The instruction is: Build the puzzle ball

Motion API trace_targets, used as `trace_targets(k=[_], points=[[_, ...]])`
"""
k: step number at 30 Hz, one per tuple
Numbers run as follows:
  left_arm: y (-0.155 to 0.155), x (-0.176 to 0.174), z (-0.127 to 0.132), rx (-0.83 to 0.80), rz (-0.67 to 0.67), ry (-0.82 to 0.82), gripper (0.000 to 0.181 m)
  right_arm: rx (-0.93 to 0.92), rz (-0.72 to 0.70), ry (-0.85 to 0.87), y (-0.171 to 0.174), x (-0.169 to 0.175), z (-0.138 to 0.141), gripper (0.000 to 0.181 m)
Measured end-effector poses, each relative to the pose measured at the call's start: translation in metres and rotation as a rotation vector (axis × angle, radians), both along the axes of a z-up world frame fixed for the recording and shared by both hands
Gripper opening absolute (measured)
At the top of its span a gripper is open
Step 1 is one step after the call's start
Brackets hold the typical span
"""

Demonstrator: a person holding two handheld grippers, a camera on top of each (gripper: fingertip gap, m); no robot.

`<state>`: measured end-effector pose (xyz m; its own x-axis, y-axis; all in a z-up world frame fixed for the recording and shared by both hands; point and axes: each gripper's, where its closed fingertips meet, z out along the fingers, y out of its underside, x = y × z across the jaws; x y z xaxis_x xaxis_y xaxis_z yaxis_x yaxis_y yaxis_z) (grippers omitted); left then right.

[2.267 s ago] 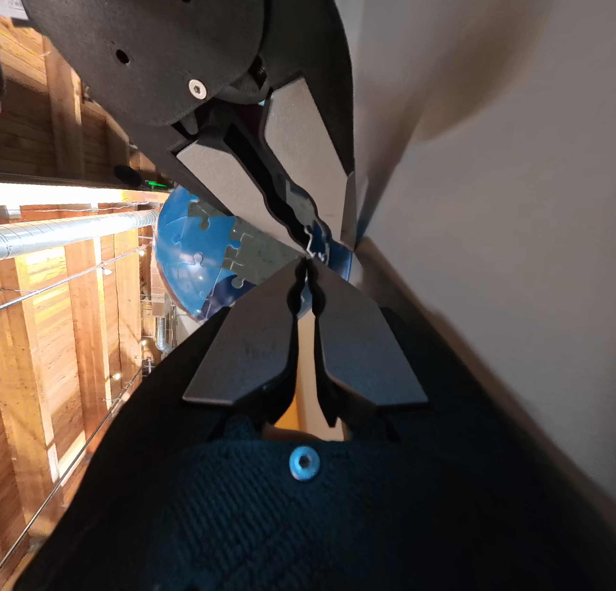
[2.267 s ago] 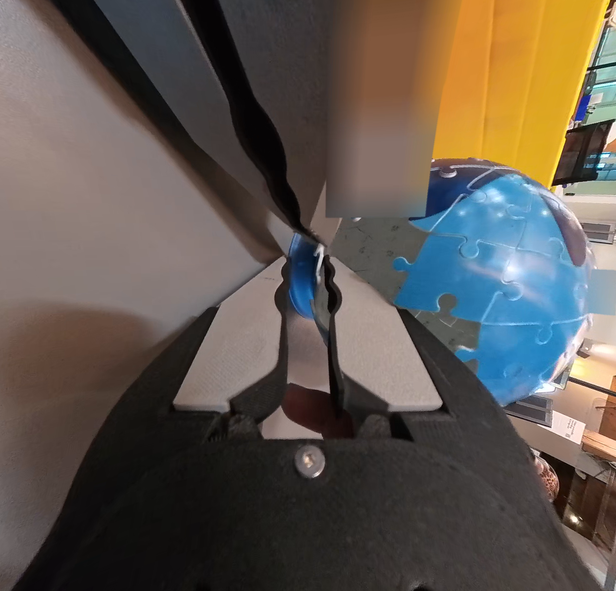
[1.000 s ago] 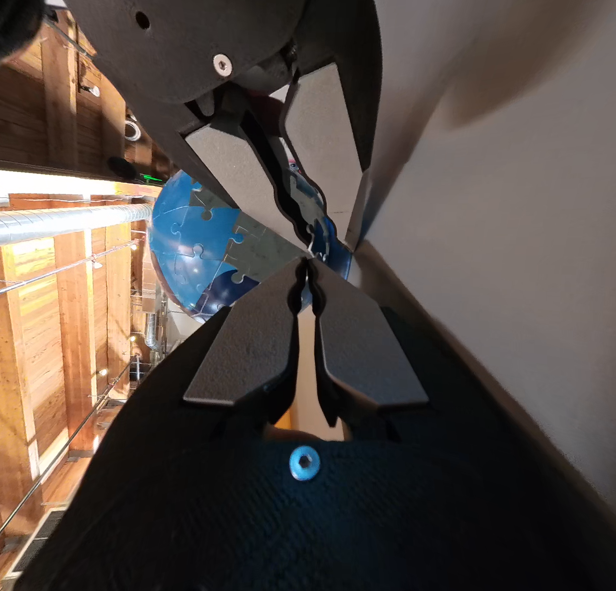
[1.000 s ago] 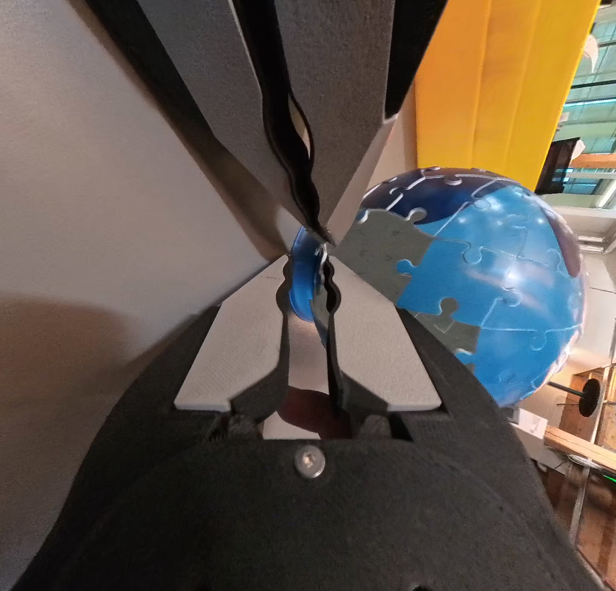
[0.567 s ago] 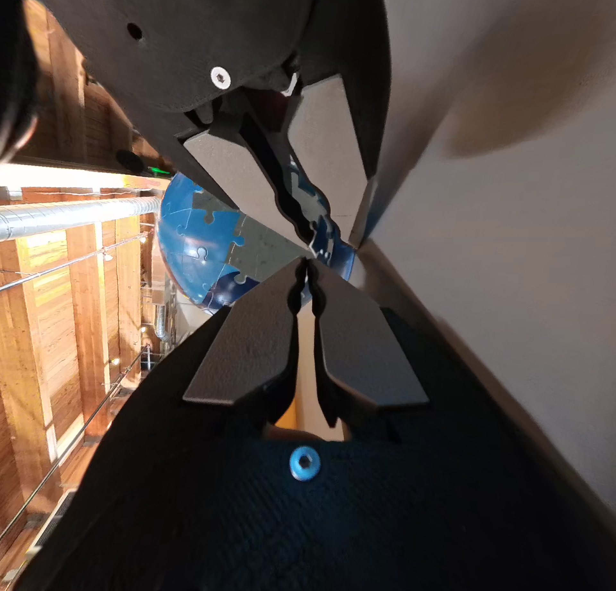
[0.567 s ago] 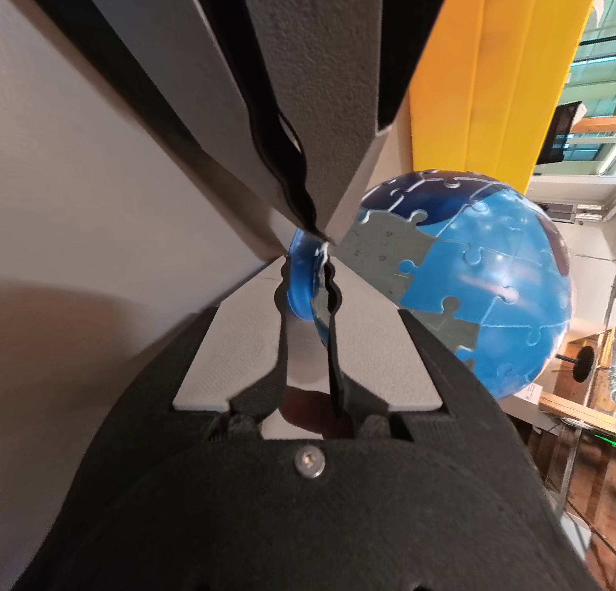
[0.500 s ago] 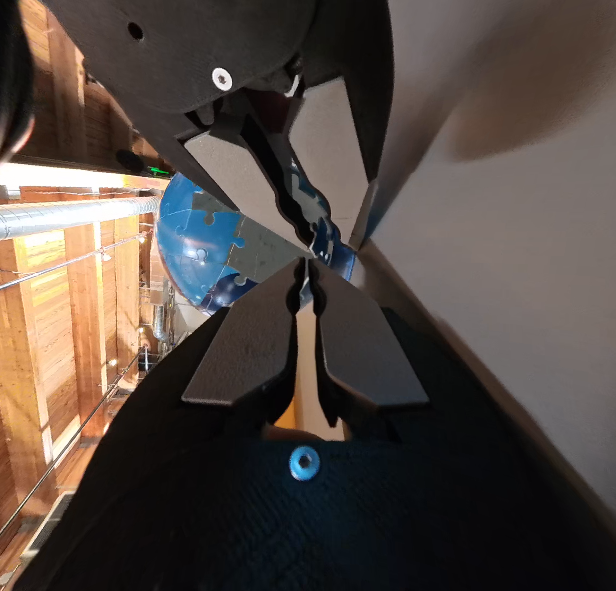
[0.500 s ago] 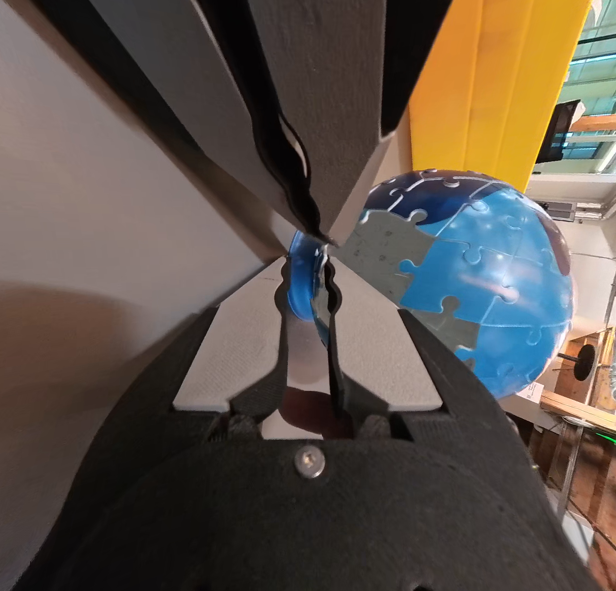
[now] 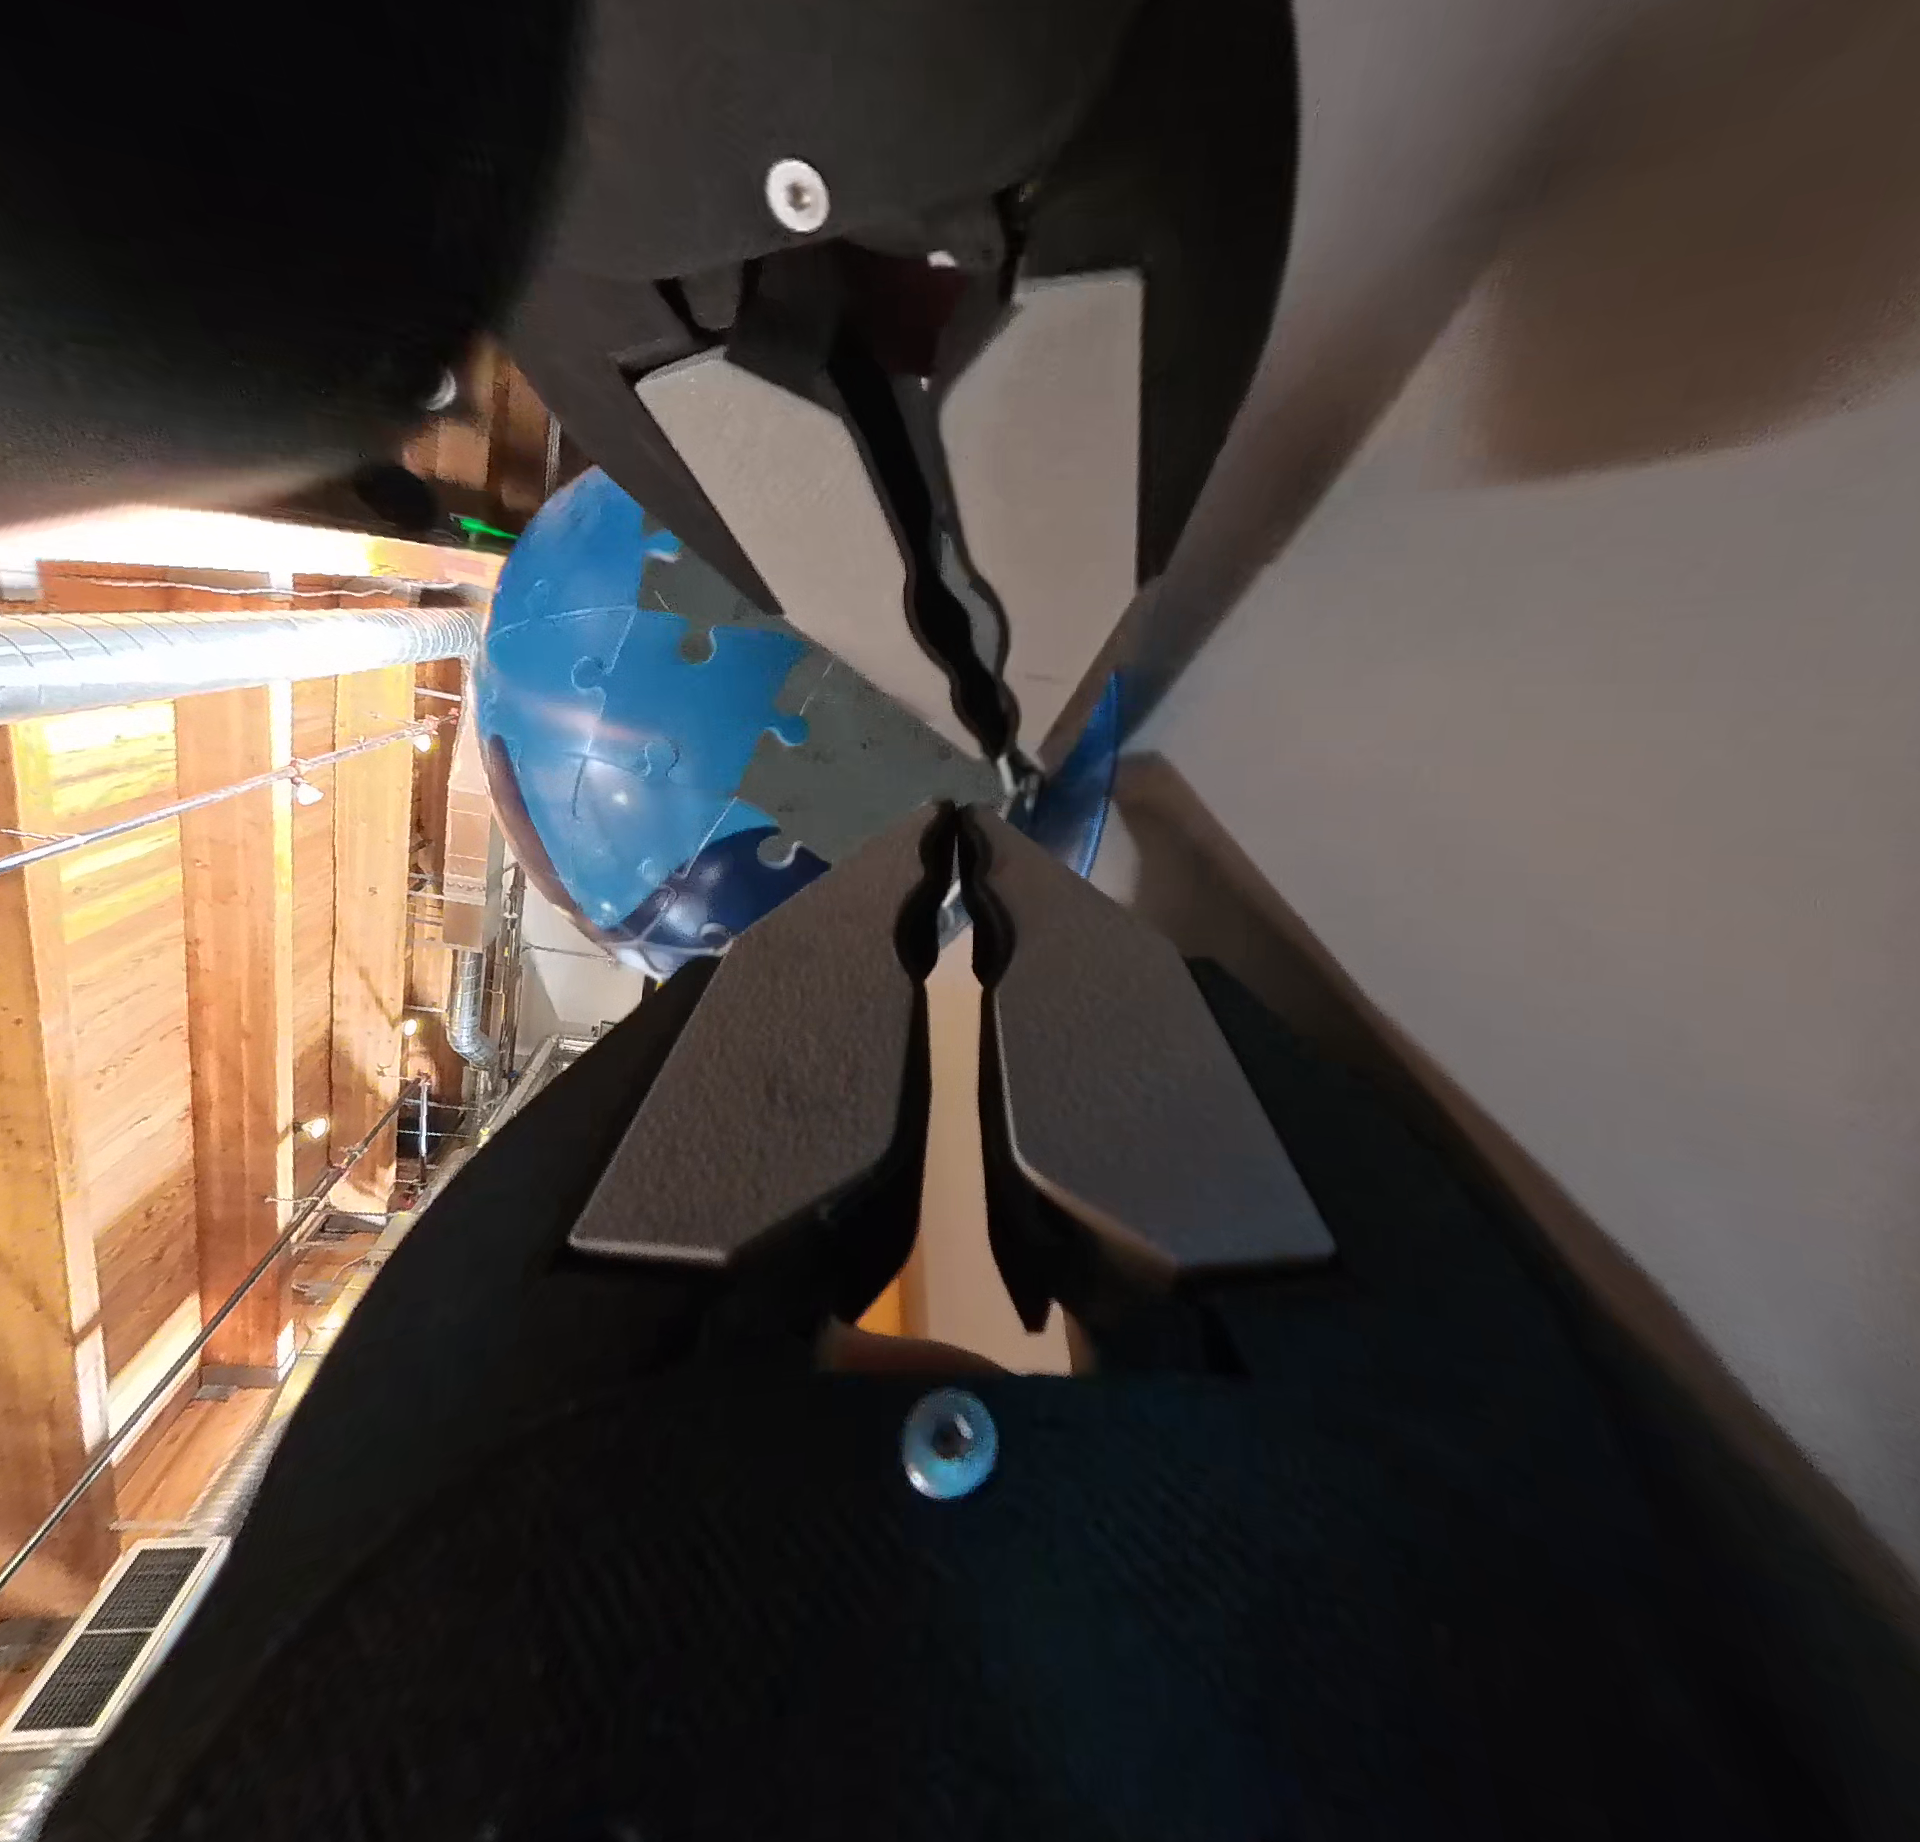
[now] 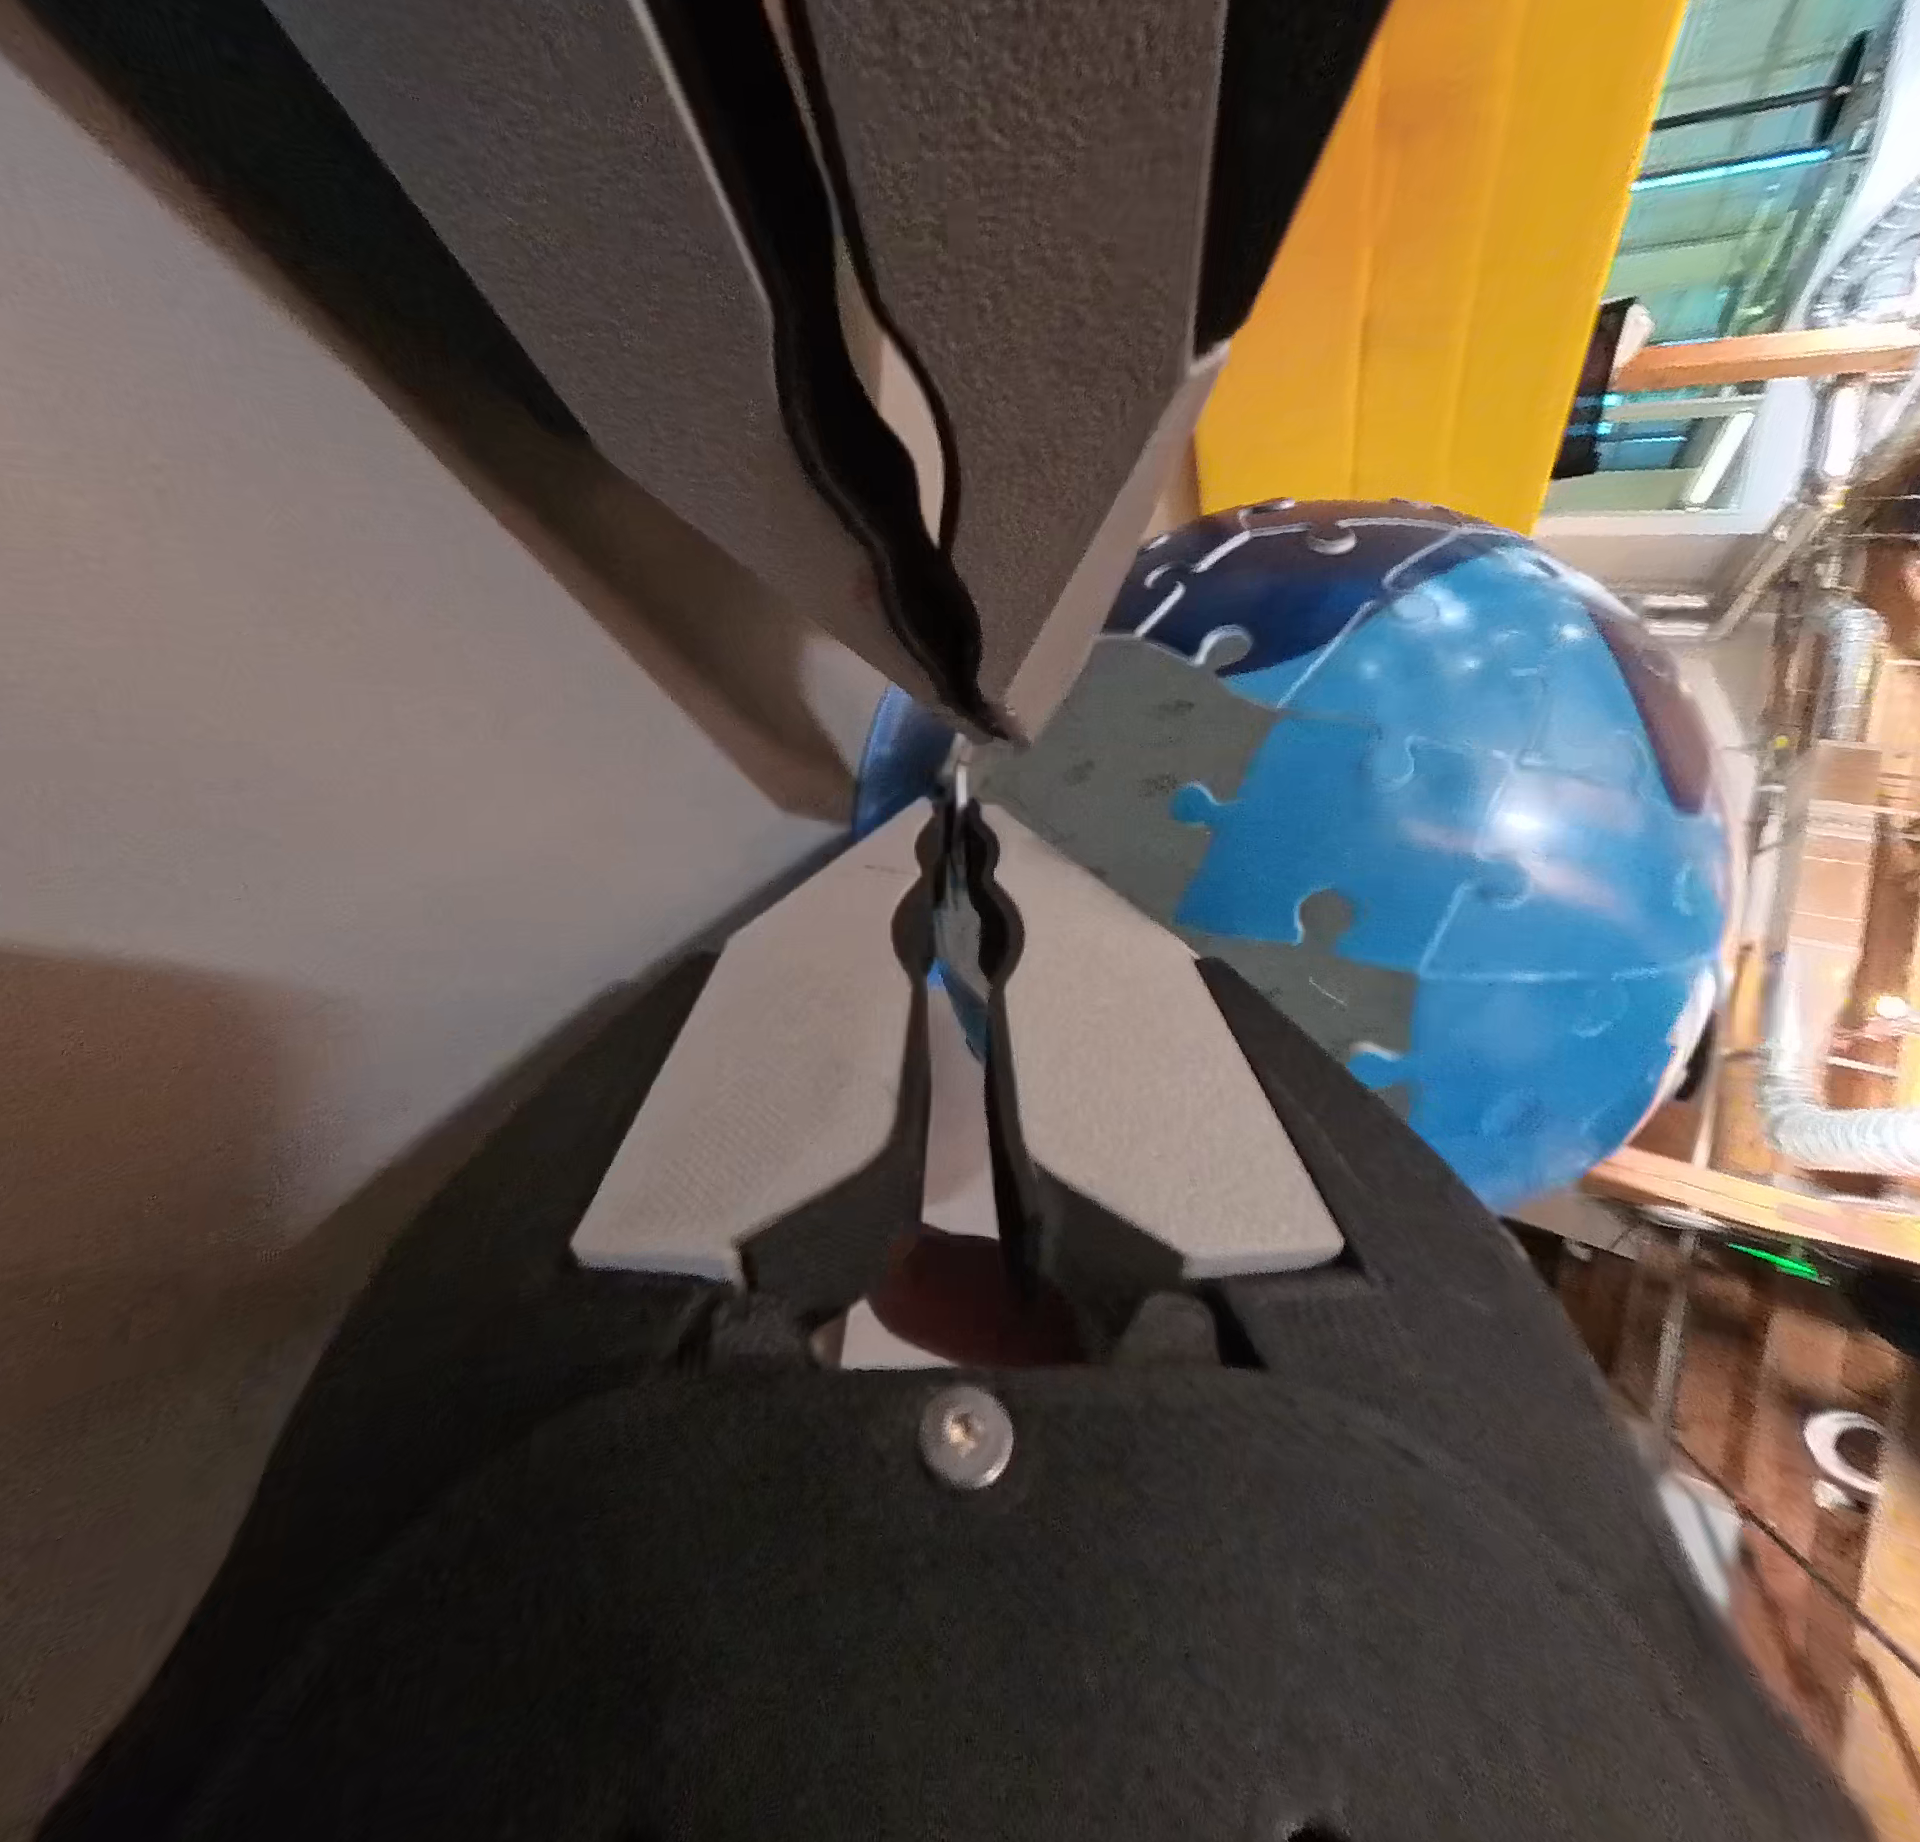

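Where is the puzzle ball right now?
The puzzle ball is held in the air, pinched at its open edge between the right tongs and left tongs, tip to tip.

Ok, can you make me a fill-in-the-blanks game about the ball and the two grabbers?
1. Most of the puzzle ball is coloured ____.
2. The unprinted pieces near the jaws are coloured ____.
3. The left gripper and right gripper meet tip to tip at the ball's ____.
4. Behind the ball in the right wrist view hangs a ____ panel.

Missing words: blue; grey; edge; yellow
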<state>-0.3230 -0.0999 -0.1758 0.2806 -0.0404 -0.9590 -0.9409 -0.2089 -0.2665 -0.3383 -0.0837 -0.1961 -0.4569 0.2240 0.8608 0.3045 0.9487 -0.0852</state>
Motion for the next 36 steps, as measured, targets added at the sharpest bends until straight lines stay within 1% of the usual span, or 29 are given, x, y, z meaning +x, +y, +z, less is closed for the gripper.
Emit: trace_targets(k=[7, 12, 17, 20, 22, 23, 25, 28, 30, 32, 33, 34, 35, 36], points=[[0.0, 0.0, 0.001, 0.006, -0.004, -0.011, 0.0, 0.099, -0.008, 0.061, 0.006, 0.005, 0.005, 0.0], [-0.001, 0.002, 0.003, 0.018, -0.012, -0.007, 0.0, 0.097, 0.018, 0.122, -0.007, 0.016, 0.015, 0.0], [-0.003, 0.005, 0.007, 0.038, -0.035, -0.018, 0.0, 0.073, 0.07, 0.25, -0.022, 0.038, 0.034, 0.0], [-0.006, 0.008, 0.011, 0.059, -0.052, -0.026, 0.0, 0.013, 0.069, 0.295, -0.018, 0.062, 0.041, 0.0], [-0.009, 0.012, 0.015, 0.072, -0.081, -0.055, 0.0, -0.047, 0.013, 0.307, 0.001, 0.079, 0.044, 0.0], [-0.011, 0.013, 0.015, 0.063, -0.097, -0.085, 0.0, -0.072, -0.043, 0.31, 0.018, 0.087, 0.045, 0.0], [-0.015, 0.016, 0.014, 0.029, -0.135, -0.163, 0.0, -0.154, -0.208, 0.28, 0.065, 0.1, 0.04, 0.0], [-0.022, 0.016, 0.024, 0.009, -0.174, -0.328, 0.0, -0.323, -0.412, 0.212, 0.127, 0.116, 0.023, 0.0], [-0.025, 0.009, 0.031, -0.005, -0.171, -0.416, 0.0, -0.401, -0.493, 0.201, 0.157, 0.12, 0.017, 0.0], [-0.028, -0.005, 0.026, -0.053, -0.14, -0.493, 0.005, -0.455, -0.53, 0.16, 0.173, 0.121, 0.009, 0.0], [-0.03, -0.012, 0.022, -0.079, -0.118, -0.531, 0.009, -0.48, -0.508, 0.123, 0.171, 0.121, 0.004, 0.007], [-0.032, -0.019, 0.019, -0.098, -0.092, -0.545, 0.011, -0.491, -0.473, 0.089, 0.167, 0.121, -0.001, 0.019], [-0.034, -0.024, 0.018, -0.109, -0.074, -0.556, 0.013, -0.486, -0.439, 0.071, 0.163, 0.12, -0.005, 0.027], [-0.037, -0.027, 0.017, -0.12, -0.066, -0.571, 0.015, -0.471, -0.404, 0.066, 0.158, 0.12, -0.006, 0.025]])
